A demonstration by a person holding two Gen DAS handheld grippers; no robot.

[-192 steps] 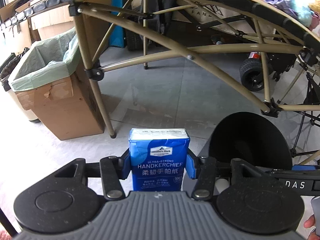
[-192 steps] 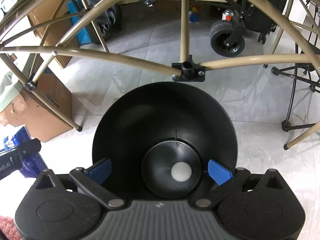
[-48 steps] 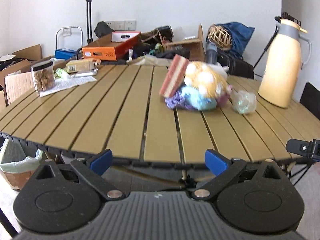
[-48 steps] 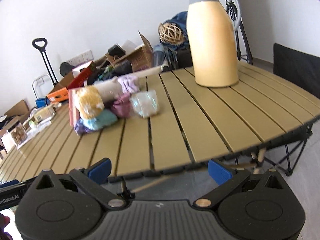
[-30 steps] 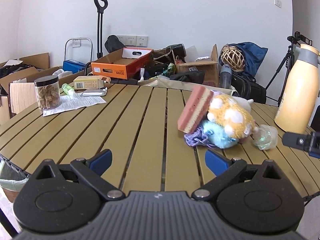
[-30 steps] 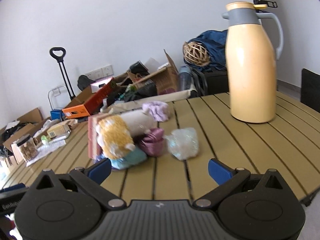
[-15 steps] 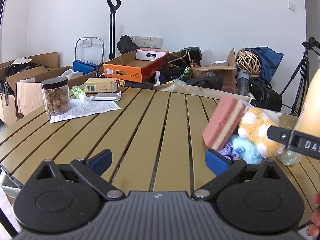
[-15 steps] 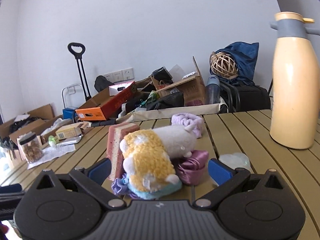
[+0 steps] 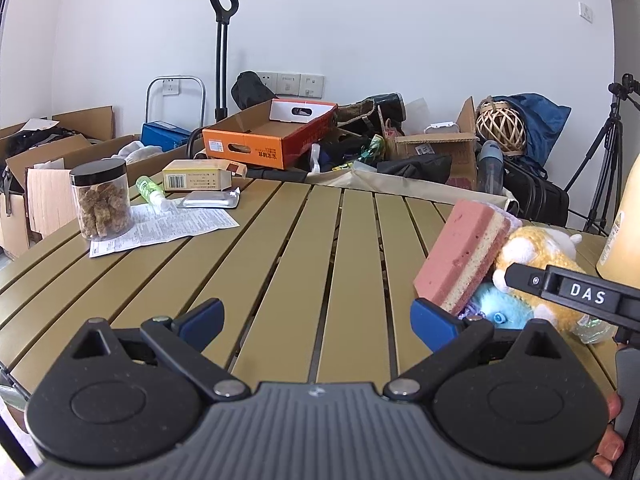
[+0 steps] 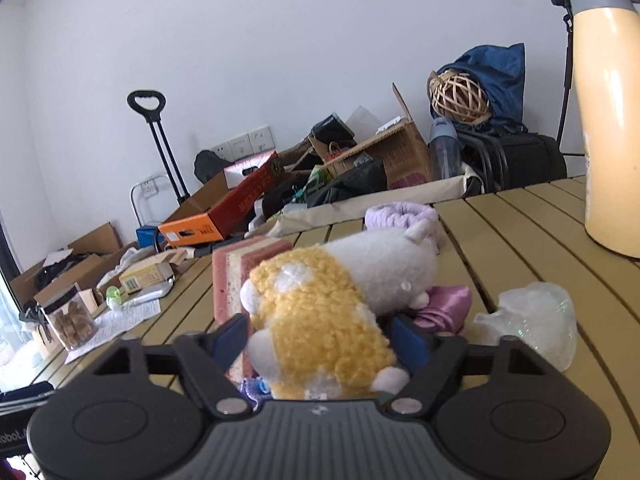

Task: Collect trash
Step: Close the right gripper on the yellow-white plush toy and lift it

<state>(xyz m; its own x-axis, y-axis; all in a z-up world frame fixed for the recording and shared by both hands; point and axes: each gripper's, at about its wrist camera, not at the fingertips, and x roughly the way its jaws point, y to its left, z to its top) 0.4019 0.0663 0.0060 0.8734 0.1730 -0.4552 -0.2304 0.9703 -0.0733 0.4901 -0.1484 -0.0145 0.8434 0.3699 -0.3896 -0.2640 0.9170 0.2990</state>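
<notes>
A pile lies on the slatted table (image 9: 300,248): a yellow plush toy (image 10: 316,320), a white plush (image 10: 384,264), a pink sponge (image 9: 460,252), a purple satin scrap (image 10: 444,308) and a crumpled clear plastic wrapper (image 10: 528,328). My right gripper (image 10: 320,338) is low at the pile. Its jaws are closing, the yellow plush is between them, and both blue pads touch its fur. In the left wrist view one right finger (image 9: 572,292) crosses in front of that plush. My left gripper (image 9: 316,322) hovers open over bare slats, left of the sponge, holding nothing.
A tall cream thermos (image 10: 608,128) stands at the table's right. At the far left are a jar of brown chunks (image 9: 102,200), a paper leaflet (image 9: 168,228), a small green bottle (image 9: 148,190), a foil pack (image 9: 208,200) and a yellow box (image 9: 196,176). Boxes and bags crowd the wall behind.
Both grippers have moved forward over the table. The right one dropped onto the pile and its jaws came in from wide open around the yellow plush. The left stays open.
</notes>
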